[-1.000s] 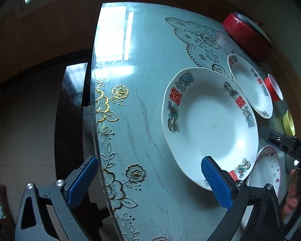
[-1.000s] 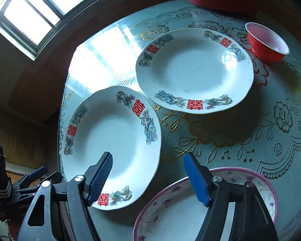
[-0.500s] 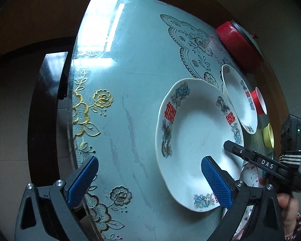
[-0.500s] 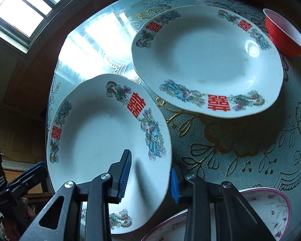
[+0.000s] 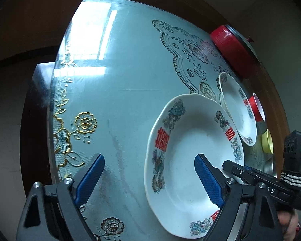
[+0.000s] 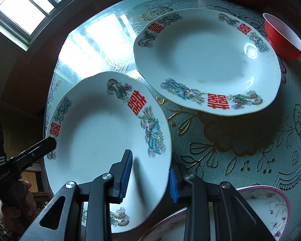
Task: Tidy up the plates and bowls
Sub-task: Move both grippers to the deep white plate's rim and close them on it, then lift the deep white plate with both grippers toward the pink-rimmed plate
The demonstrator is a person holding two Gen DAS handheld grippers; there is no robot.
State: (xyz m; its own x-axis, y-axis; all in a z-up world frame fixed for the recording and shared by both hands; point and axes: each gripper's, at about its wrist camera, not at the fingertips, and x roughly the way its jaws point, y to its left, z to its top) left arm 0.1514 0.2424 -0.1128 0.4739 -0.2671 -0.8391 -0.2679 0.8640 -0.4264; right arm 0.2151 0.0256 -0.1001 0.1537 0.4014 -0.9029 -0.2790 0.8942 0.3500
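A round wooden table (image 5: 271,84) carries a glass sheet over a pale lace-patterned cloth (image 5: 130,80). Directly on it lie two white floral plates (image 6: 102,132) (image 6: 208,58), a red bowl (image 6: 283,36), a yellow bowl (image 5: 267,141), a pink-rimmed bowl (image 6: 271,202) and a red lidded container (image 5: 232,50).

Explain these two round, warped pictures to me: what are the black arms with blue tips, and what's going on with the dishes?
No robot: a person holds a pincer tool in each hand, each with a wide-angle camera looking along its blue fingers. In the right tool's view, its jaws have just closed over the near plate's rim. In the left tool's view, its jaws stand wide, one finger above that plate, holding nothing. On the patterned table also lie a second plate, a red bowl, a yellow bowl and a pink-rimmed dish.
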